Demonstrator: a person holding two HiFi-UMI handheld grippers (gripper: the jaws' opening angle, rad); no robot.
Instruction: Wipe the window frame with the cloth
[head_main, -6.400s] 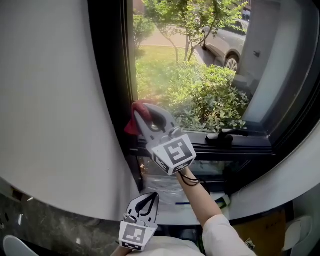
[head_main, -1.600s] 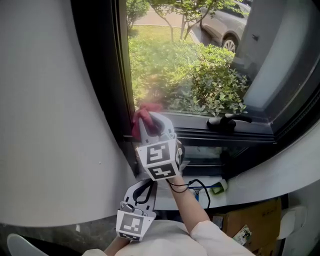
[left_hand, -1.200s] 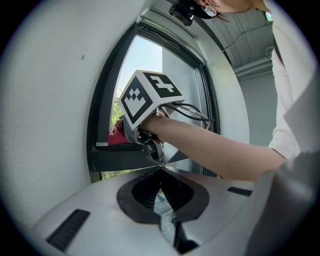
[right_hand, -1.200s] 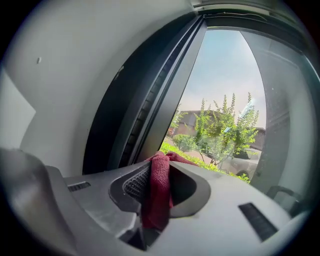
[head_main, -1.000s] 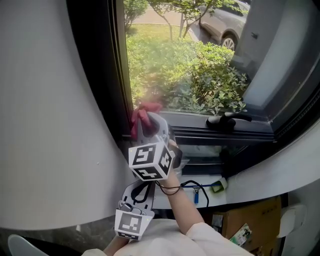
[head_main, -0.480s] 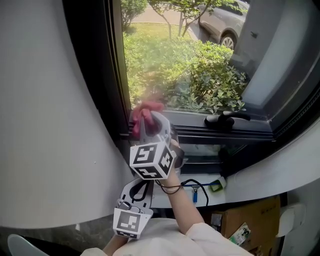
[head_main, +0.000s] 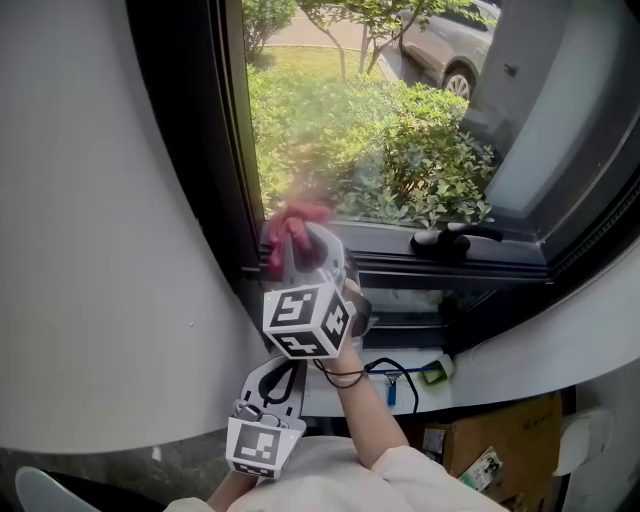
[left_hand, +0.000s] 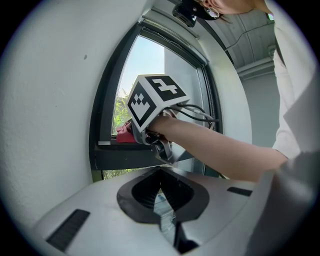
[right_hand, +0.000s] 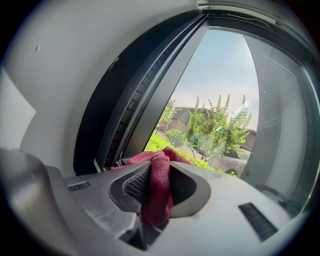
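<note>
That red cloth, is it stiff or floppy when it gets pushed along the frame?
Probably floppy: the cloth bunches and folds between the jaws. Its coarse weave should grip rather than slide on the frame.

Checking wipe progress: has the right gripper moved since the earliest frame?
Yes. Measured against the window handle, the right gripper and its cloth have dropped slightly down the window frame, toward its bottom left corner.

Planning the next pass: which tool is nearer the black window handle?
Right. The right tool, clamping the red cloth, is at the frame left of the handle; the left tool hangs lower, farther off.
</note>
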